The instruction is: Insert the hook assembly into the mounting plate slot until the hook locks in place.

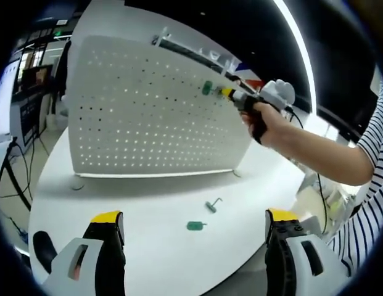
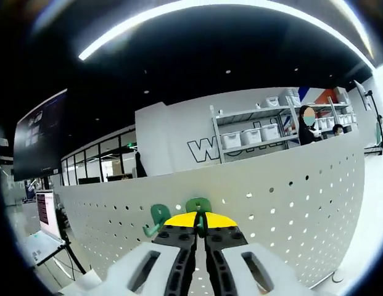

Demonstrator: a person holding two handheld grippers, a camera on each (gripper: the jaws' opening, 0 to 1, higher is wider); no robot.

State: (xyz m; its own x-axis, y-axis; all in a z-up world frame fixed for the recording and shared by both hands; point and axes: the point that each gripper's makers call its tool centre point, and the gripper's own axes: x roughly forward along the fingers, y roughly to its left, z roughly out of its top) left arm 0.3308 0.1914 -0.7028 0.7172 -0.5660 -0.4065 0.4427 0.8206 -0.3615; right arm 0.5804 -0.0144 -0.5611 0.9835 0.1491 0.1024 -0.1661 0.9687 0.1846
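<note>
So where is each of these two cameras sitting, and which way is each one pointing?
Left gripper view: low over the white table, facing the pegboard; its open left gripper rises below, and a person's hand holds the right gripper.
Right gripper view: close against the pegboard, along the right gripper, shut on a green hook.
Shared: pegboard, green hooks.

This is looking like a lab or workshop hall. Storage shelving holding white bins is standing against the far wall, and a monitor is hanging at left under strip lighting.
</note>
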